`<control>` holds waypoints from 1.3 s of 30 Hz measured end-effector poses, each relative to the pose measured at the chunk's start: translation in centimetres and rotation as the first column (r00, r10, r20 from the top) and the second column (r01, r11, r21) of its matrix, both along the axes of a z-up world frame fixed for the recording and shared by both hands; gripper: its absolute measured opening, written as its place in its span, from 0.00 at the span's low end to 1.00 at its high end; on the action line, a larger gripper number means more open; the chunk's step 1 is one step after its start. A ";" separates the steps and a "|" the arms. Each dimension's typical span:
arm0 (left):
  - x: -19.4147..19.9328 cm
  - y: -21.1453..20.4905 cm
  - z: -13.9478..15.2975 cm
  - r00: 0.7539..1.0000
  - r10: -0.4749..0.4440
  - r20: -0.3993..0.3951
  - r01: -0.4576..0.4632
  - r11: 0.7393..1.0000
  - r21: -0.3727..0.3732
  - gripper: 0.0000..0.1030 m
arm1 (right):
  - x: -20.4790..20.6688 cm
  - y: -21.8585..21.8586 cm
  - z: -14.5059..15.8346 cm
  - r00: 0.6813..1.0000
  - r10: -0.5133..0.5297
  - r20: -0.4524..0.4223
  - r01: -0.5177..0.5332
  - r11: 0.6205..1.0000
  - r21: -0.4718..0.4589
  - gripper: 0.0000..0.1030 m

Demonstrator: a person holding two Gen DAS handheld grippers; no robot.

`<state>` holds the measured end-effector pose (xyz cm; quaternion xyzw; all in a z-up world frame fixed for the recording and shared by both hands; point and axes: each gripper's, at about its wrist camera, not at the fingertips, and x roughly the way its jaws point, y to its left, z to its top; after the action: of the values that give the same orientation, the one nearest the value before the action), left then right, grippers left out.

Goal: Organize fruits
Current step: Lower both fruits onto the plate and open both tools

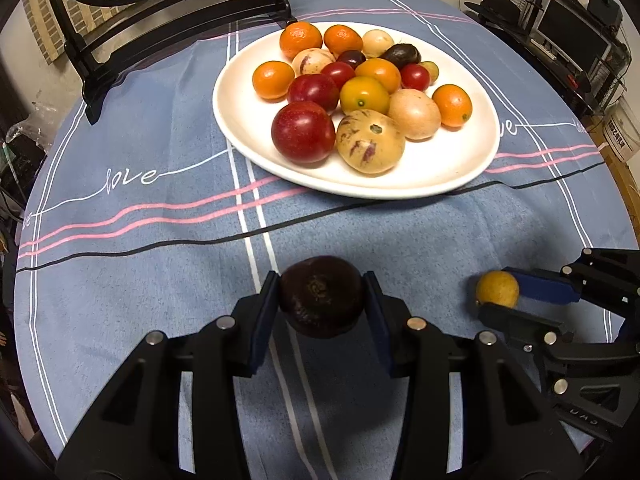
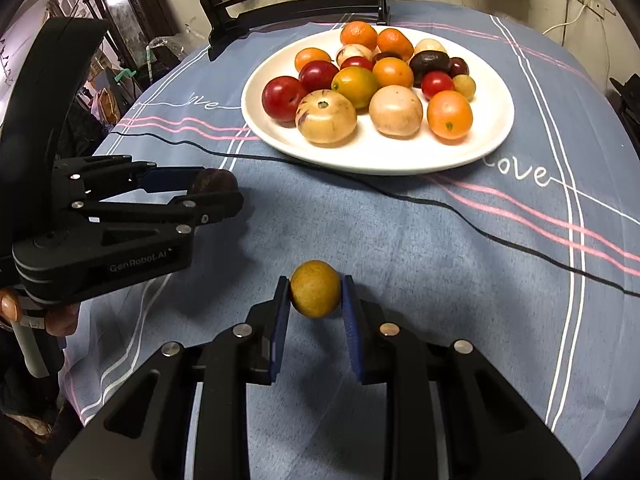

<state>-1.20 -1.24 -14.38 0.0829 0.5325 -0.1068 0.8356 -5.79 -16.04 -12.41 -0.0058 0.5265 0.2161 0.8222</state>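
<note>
Black linkage bars fill the bottom of both wrist views and run off the lower edge, so the handles behind them stay out of sight. Between the blue pads of the left gripper [image 1: 322, 296] sits a dark purple fruit [image 1: 321, 296], pinched on both flanks and held above the blue tablecloth [image 1: 140, 280]; in the right wrist view the same fruit is mostly hidden behind the near finger, only a dull brown-purple crown showing. Pads of the right gripper [image 2: 315, 290] press on a small yellow fruit [image 2: 315, 289] with faint brown speckling; what kind it is cannot be told. Seen from the left wrist, its lower side is covered by one finger. At the left edge of the right wrist view, fingertips of a hand [image 2: 24, 312] grip the left tool's handle, the rest cut off. Farther out, well apart from both grippers, a white oval plate [image 1: 440, 168] carries a heap of fruit: orange citrus, red plums, cherry tomatoes, striped pale melons. Those at the back overlap and are hard to separate. Beyond stands a black chair [image 1: 120, 40], its top cropped.
</note>
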 end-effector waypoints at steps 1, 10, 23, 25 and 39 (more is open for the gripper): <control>-0.1 -0.1 0.2 1.000 -0.003 0.002 0.003 1.000 -0.001 0.42 | -0.1 -0.1 0.1 1.000 -0.002 -0.001 0.002 1.000 0.008 0.25; 0.6 -0.6 3.6 0.998 -0.020 0.058 0.022 0.999 -0.038 0.42 | 1.8 -1.0 3.4 0.997 -0.029 0.074 0.027 0.999 0.028 0.25; 6.8 -2.6 9.2 0.990 0.005 0.143 0.006 0.997 -0.080 0.42 | 7.8 -3.2 9.4 0.970 -0.114 0.213 0.092 0.990 0.106 0.25; 7.5 -2.9 9.2 0.990 0.010 0.140 0.000 0.998 -0.070 0.42 | 8.6 -3.3 9.5 0.969 -0.117 0.216 0.096 0.990 0.106 0.25; 11.7 -3.0 6.4 0.994 0.073 0.086 -0.070 0.997 -0.034 0.42 | 13.8 -2.8 7.9 0.974 -0.131 0.187 0.115 0.989 0.092 0.25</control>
<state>10.48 -4.23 -8.01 0.0553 0.4966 -0.0812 0.8624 7.97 -18.86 -4.50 0.0394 0.4347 0.1842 0.8807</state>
